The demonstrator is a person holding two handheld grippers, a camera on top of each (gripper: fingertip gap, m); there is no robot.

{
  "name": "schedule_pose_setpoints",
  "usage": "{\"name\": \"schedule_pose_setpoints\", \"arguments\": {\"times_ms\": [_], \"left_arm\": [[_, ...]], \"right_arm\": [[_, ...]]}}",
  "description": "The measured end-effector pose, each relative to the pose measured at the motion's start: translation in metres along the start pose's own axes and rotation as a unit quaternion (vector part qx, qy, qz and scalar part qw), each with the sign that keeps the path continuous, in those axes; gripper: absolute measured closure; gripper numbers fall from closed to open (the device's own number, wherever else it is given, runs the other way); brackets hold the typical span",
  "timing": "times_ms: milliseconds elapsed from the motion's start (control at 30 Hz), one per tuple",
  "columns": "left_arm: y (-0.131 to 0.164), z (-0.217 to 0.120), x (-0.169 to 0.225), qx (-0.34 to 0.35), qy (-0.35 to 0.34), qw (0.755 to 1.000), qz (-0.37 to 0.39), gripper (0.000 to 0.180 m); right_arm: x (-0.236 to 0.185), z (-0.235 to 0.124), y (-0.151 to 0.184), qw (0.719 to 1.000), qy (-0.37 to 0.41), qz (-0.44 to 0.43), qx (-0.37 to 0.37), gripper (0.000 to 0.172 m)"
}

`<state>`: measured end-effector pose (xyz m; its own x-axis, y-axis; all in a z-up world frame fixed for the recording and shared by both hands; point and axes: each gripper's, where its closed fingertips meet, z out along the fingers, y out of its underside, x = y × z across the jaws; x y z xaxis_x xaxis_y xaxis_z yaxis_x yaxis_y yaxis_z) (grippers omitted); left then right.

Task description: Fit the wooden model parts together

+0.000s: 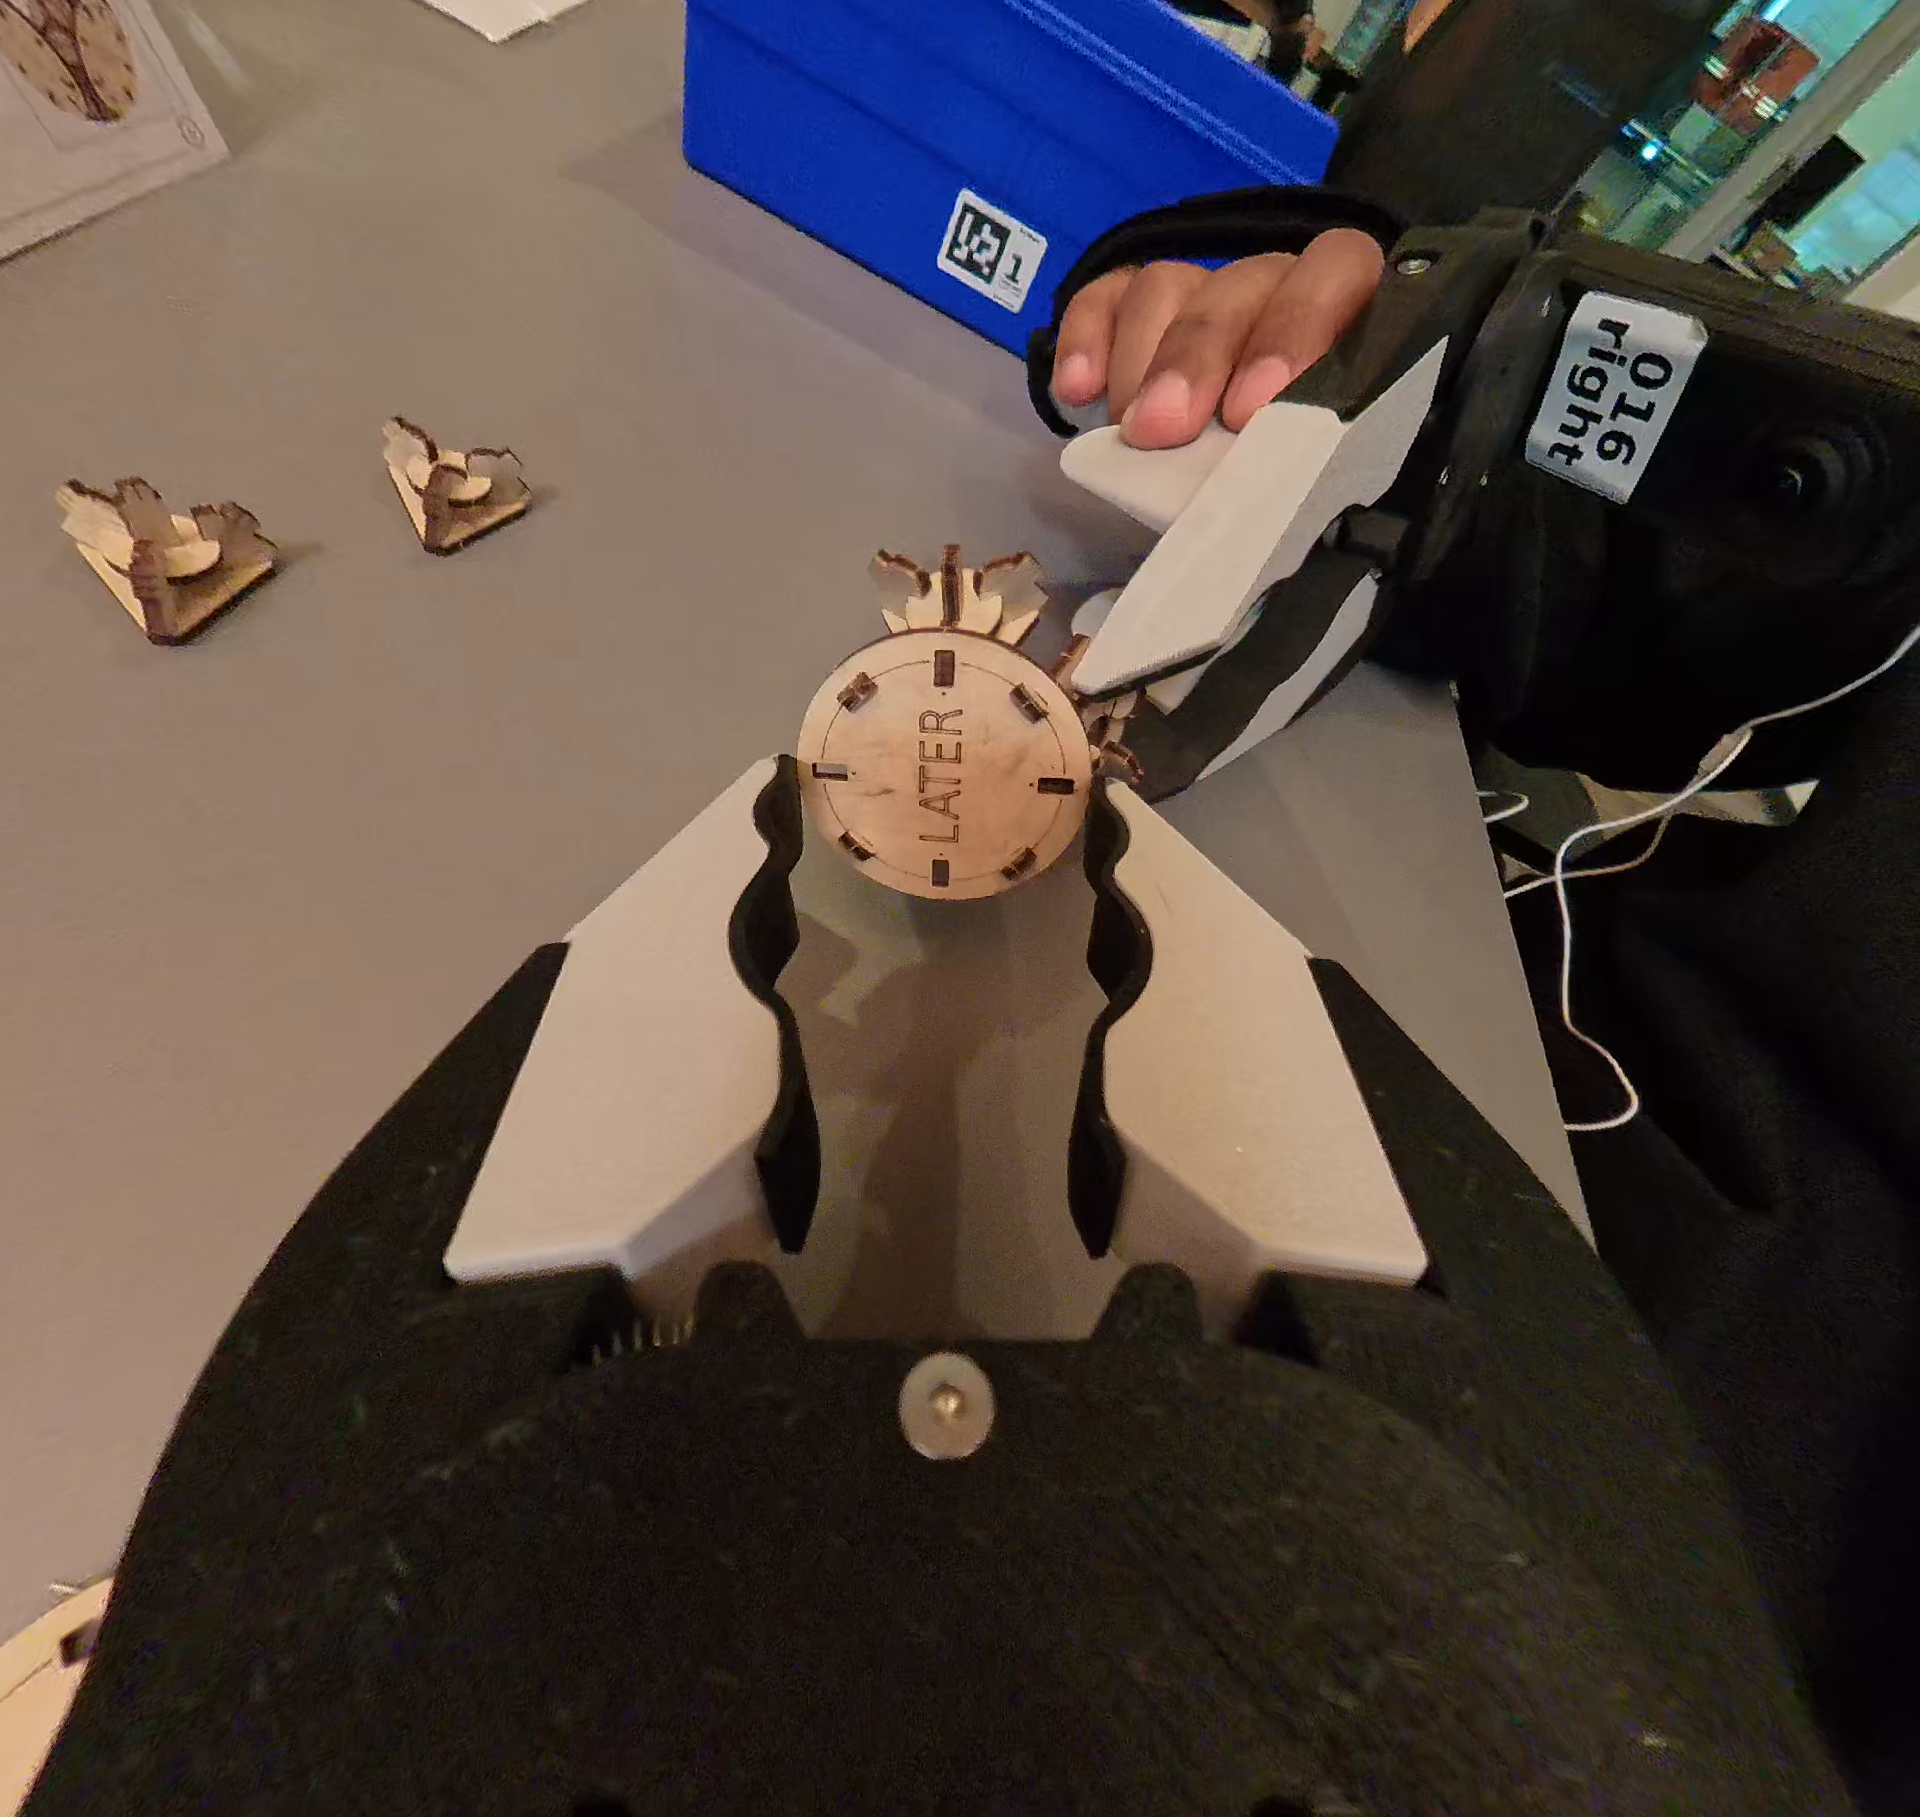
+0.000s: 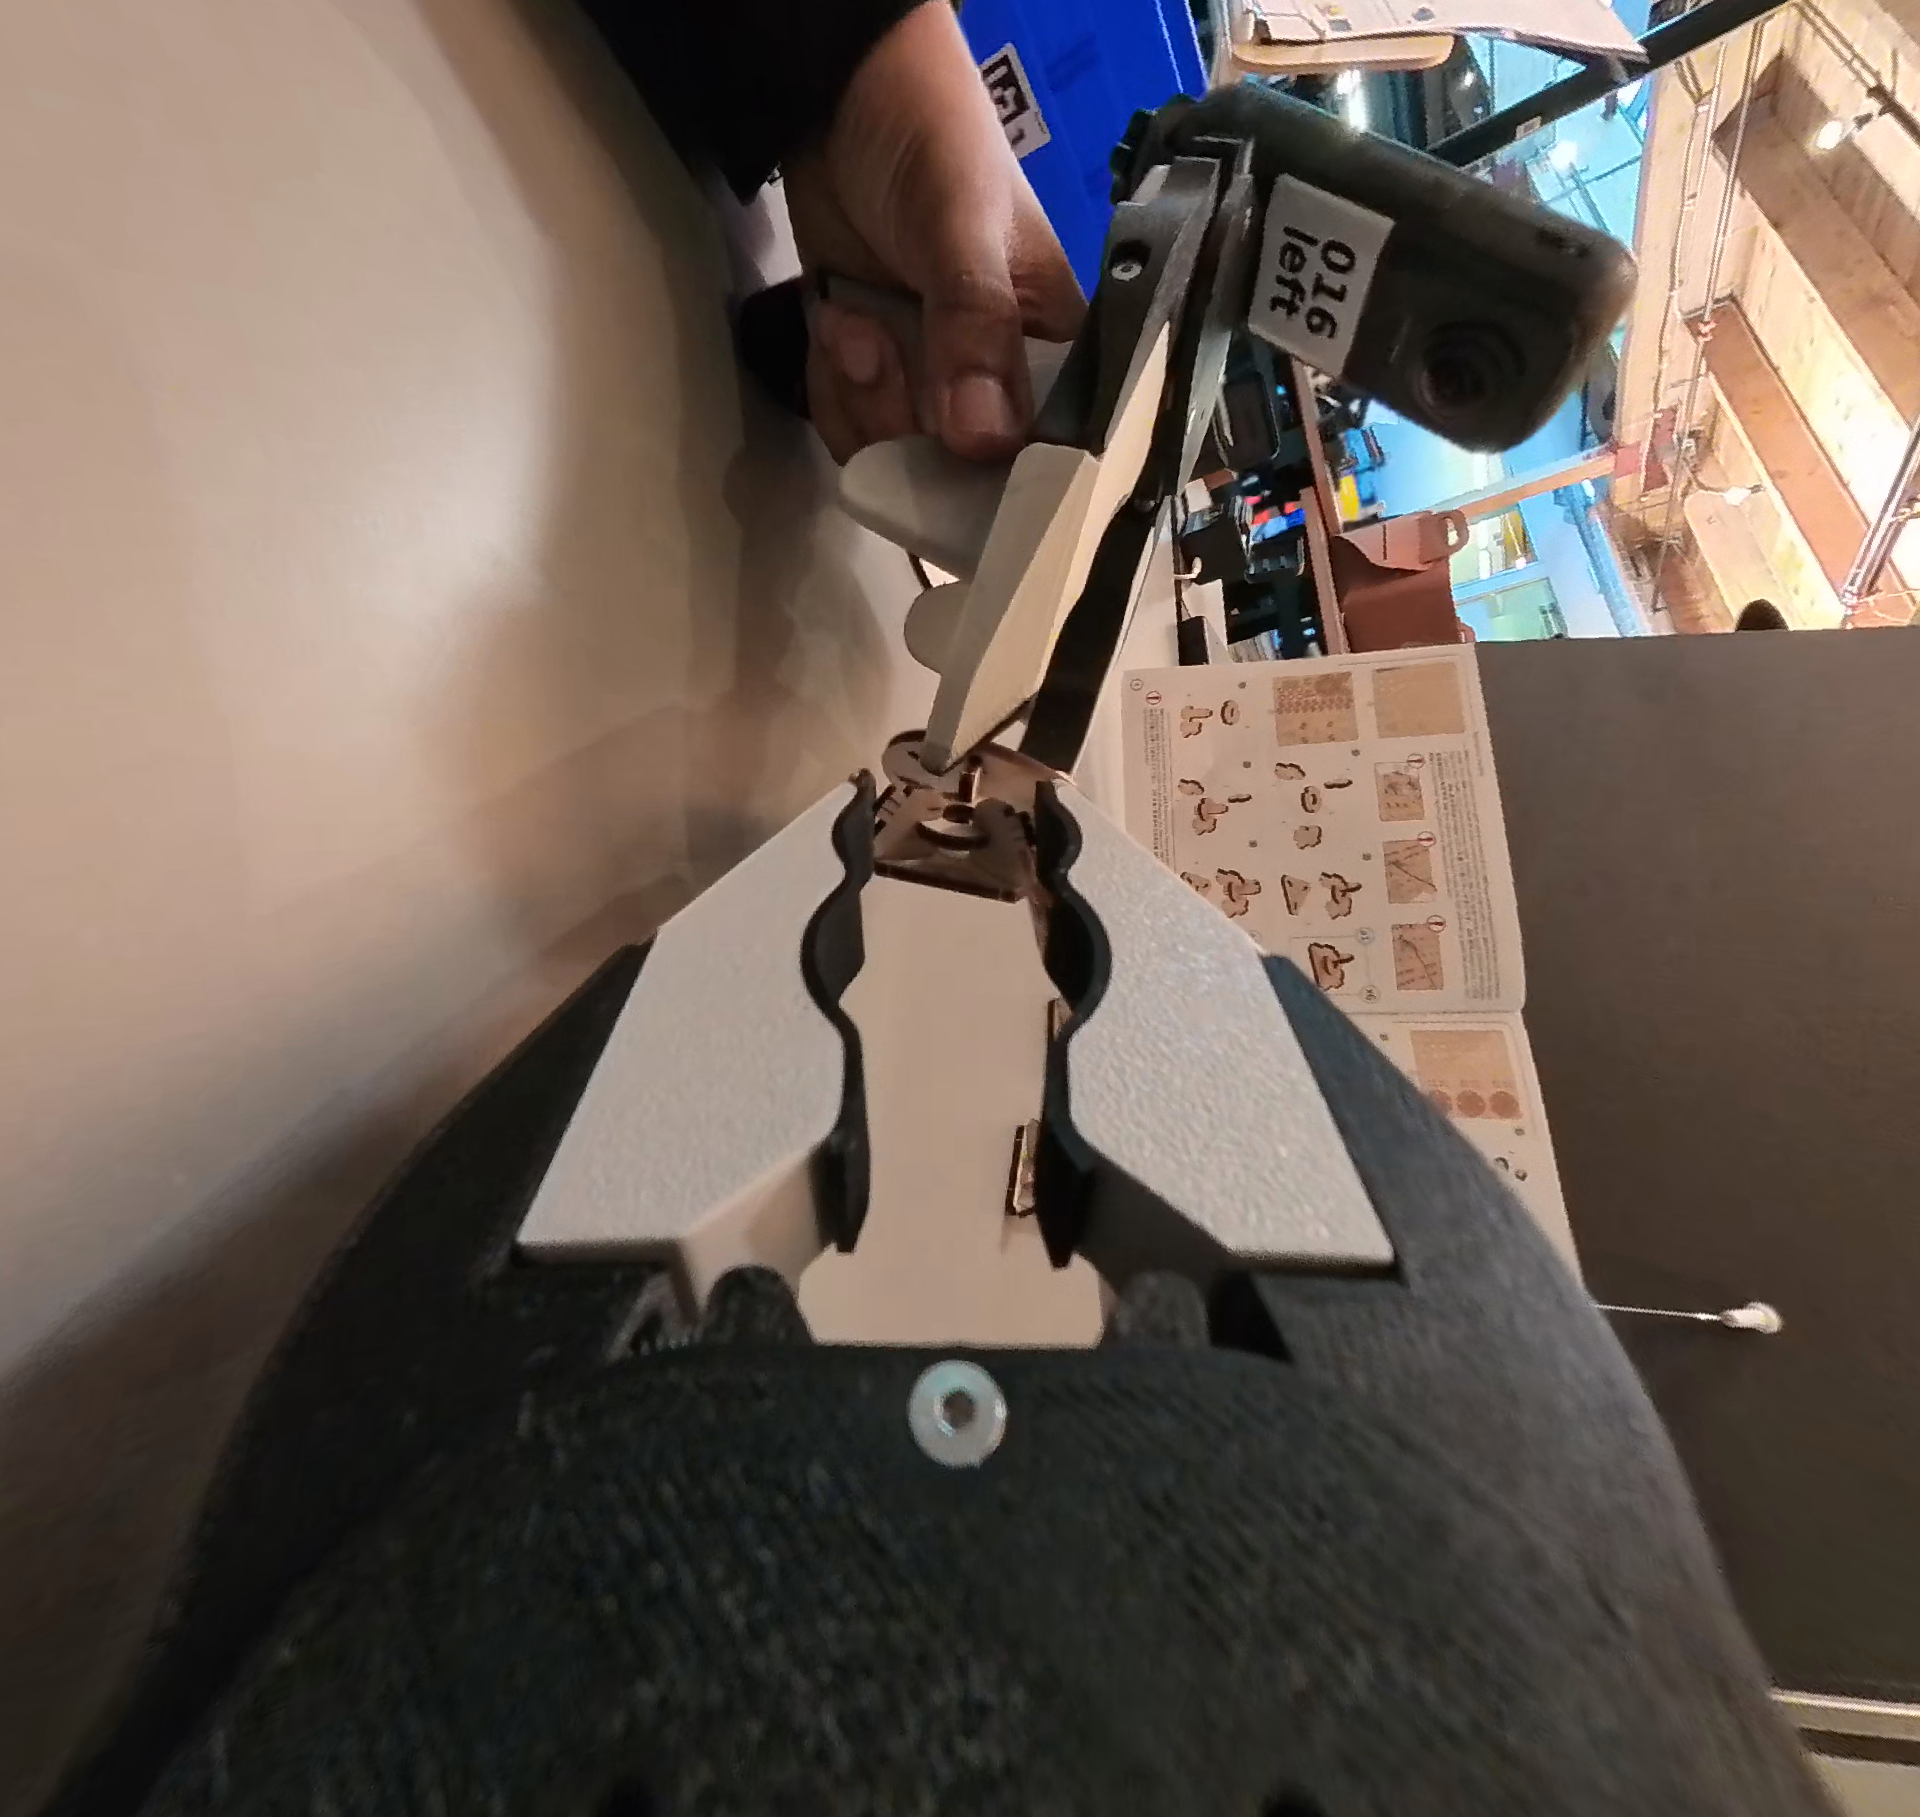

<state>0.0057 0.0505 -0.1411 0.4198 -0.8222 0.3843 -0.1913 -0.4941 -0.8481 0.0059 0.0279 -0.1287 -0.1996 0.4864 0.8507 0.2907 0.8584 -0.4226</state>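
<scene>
Between the left tongs, a round wooden disc with slots around its rim and engraved lettering; both black wavy pads pressed on its edges, disc held up above the grey table. Winged wooden piece stands out from the disc's far edge.

Right tongs come in from the disc's right side, pinching a small triangular wooden piece with winged cut-outs; pads tight on both its sides. That piece sits against the disc's edge, touching or nearly so; the exact joint is too small to tell. A hand grips the right tool's trigger; another hand with a dark sleeve holds the left tool.

On the table, well to the left of the disc: two more triangular winged pieces, apart from each other. Blue bin with a coded sticker stands behind. Printed instruction sheet with part drawings lies flat on the table. White cable trails off the table's right edge.
</scene>
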Motion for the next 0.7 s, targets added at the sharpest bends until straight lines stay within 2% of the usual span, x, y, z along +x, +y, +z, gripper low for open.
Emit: {"name": "schedule_pose_setpoints", "arguments": {"times_ms": [167, 367, 700], "left_arm": [[-0.008, -0.002, 0.002, 0.029, 0.004, 1.000, 0.007, 0.127], [-0.017, -0.003, 0.014, 0.065, 0.061, 0.996, -0.030, 0.128], [-0.018, -0.004, 0.020, 0.071, 0.090, 0.993, -0.040, 0.128]], "right_arm": [[0.007, -0.003, -0.001, 1.000, 0.019, -0.007, 0.001, 0.142], [0.015, -0.010, -0.014, 0.999, 0.040, -0.019, 0.026, 0.142], [0.017, -0.013, -0.019, 0.998, 0.037, -0.011, 0.043, 0.143]]}}
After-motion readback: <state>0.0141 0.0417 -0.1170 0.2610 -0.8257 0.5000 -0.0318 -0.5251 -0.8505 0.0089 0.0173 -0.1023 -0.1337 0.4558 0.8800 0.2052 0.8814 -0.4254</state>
